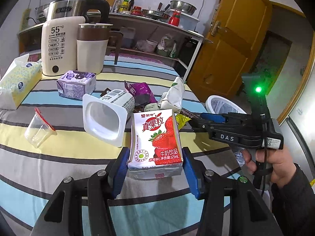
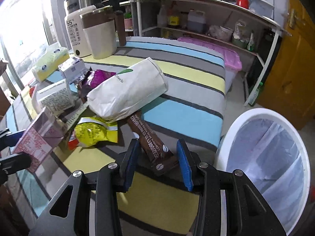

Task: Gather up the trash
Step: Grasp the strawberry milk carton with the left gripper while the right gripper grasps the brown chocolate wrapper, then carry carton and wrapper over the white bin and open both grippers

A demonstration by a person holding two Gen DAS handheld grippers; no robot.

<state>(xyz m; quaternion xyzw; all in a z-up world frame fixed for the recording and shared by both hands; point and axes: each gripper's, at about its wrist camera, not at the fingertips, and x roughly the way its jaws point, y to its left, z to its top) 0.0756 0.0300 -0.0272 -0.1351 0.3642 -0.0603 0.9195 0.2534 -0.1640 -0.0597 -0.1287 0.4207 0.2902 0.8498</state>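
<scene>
Most of the trash is not yet collected, as far as I can judge. From my left wrist view, my left gripper has its blue pads on either side of the strawberry milk carton, close against its bottom corners; it looks clamped on the carton, which sits low over the striped counter. Beyond it lie the empty white yogurt cup on its side, a clear plastic cup, a purple carton, a purple wrapper and a white paper bag, all still on the counter. My right gripper shows at the right of that view, reaching toward the pile, with the white bin behind it. From my right wrist view, the gripper's jaws stand apart around the near end of a brown snack wrapper; the left pad seems to touch it, the right pad has a gap, so I would not call it gripped. A yellow wrapper lies just beside it. The bin's liner shows nothing inside that I can make out, so I reckon nearly everything remains to be dropped in
</scene>
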